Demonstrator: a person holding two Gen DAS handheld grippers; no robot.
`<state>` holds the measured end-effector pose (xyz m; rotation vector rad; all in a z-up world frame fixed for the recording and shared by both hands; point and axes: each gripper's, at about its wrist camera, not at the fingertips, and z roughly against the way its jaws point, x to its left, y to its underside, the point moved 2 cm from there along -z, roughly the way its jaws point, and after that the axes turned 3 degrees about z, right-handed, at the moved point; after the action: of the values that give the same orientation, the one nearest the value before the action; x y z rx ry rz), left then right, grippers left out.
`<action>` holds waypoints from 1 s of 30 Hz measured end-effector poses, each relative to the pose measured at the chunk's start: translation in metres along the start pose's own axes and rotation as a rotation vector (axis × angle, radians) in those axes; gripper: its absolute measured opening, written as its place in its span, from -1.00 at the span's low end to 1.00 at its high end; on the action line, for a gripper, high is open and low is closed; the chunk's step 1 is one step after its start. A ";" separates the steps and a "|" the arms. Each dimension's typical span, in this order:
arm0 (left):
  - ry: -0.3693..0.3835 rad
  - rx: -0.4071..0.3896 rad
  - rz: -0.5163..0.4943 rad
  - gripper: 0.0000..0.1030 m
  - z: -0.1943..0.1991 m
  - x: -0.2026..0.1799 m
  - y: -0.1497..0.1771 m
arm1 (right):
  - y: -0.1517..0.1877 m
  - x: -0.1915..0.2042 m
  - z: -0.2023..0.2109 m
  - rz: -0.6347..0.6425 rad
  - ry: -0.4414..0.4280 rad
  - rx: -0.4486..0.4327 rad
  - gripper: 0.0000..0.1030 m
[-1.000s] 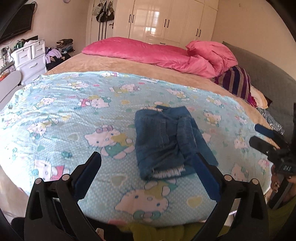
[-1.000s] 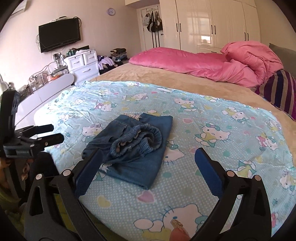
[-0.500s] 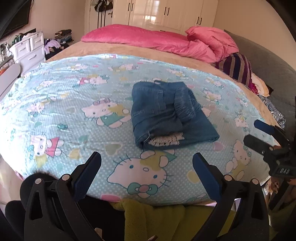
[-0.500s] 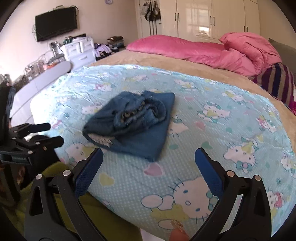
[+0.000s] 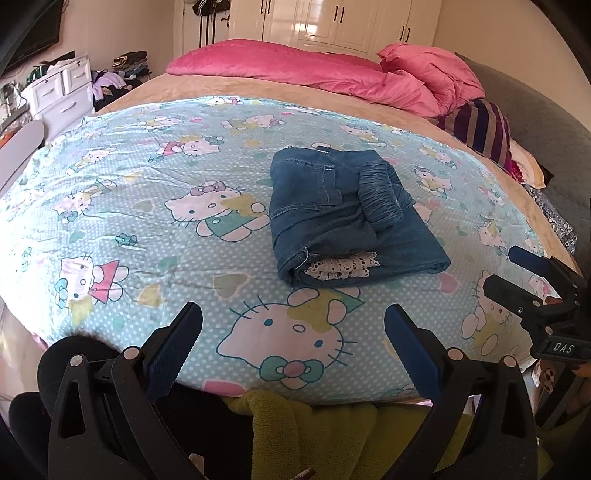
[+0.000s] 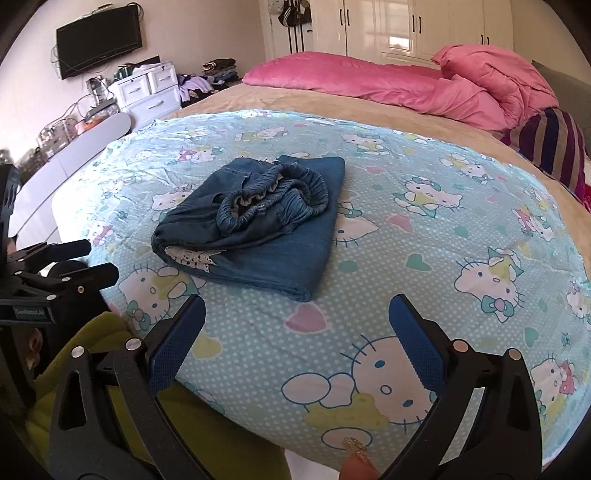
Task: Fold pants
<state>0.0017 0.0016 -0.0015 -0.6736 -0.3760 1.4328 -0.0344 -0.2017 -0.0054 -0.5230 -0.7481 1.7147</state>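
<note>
Denim pants [image 5: 347, 218] lie folded into a compact bundle on the light-blue cartoon-cat sheet [image 5: 147, 206], near the foot end of the bed, roughly centre. Elastic waistband bunched on top; white lace trim pokes out at the near edge.

Left wrist view only: right gripper [image 5: 517, 275] enters from the right edge, seen side-on, above the sheet corner, with a "DAS" label on its body. Grey headboard [image 5: 546, 147] fills the right side. Lace trim reads clearly here between the folded layers.

Right wrist view only: wall TV [image 6: 99, 38] upper left, white dresser [image 6: 147, 92] with clutter, long white counter along the left wall. The waistband opening faces this camera, so the gathered elastic ring shows. Left gripper [image 6: 83, 262] appears at the left edge, side-on, beside the bed corner. A fingertip with a glittery nail [image 6: 356, 456] shows at bottom centre.

Both views: pink duvet [image 6: 388, 85] piled at the head end, striped pillow [image 6: 550, 147] right, white wardrobe [image 5: 347, 22] behind, yellow-green garment [image 5: 295, 432] below the bed edge.

Pose: left gripper [image 5: 291, 332] held low at the foot of the bed, pointing along the bed, blue pads wide apart, nothing between them, pants ahead and clear of contact. Right gripper [image 6: 295, 325] same: low, level, pads spread wide and empty, pants ahead-left, not touched. Both sit short of the bundle, over the sheet edge.
</note>
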 end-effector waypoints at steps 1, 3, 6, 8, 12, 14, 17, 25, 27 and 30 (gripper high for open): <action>0.000 -0.001 -0.001 0.91 0.000 0.000 0.000 | 0.000 0.000 0.000 -0.001 -0.002 0.000 0.82; -0.003 -0.002 0.000 0.91 0.000 0.000 0.000 | -0.001 0.000 0.000 -0.001 -0.002 0.001 0.82; -0.005 -0.005 0.002 0.91 0.002 0.000 0.001 | -0.001 0.000 0.000 -0.002 -0.002 -0.001 0.82; -0.005 -0.007 0.001 0.91 0.002 0.000 0.001 | -0.001 0.000 0.000 -0.004 -0.003 -0.002 0.82; -0.007 -0.010 0.001 0.91 0.003 -0.001 0.001 | -0.002 0.000 0.001 -0.004 -0.003 -0.004 0.82; -0.008 -0.013 0.003 0.91 0.004 0.000 0.001 | -0.002 0.000 0.001 -0.005 -0.002 -0.004 0.82; -0.010 -0.014 0.004 0.91 0.004 0.000 0.000 | -0.003 -0.001 0.002 -0.005 0.000 -0.007 0.82; -0.015 -0.021 0.005 0.91 0.007 0.000 0.000 | -0.003 -0.001 0.002 -0.005 -0.001 -0.007 0.82; -0.016 -0.023 0.007 0.91 0.007 0.000 0.000 | -0.003 -0.001 0.002 -0.006 0.000 -0.008 0.82; -0.016 -0.026 0.007 0.91 0.008 0.000 0.000 | -0.005 -0.002 0.003 -0.008 0.002 -0.009 0.82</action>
<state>-0.0033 0.0027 0.0047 -0.6852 -0.4053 1.4428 -0.0325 -0.2039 -0.0003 -0.5276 -0.7562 1.7042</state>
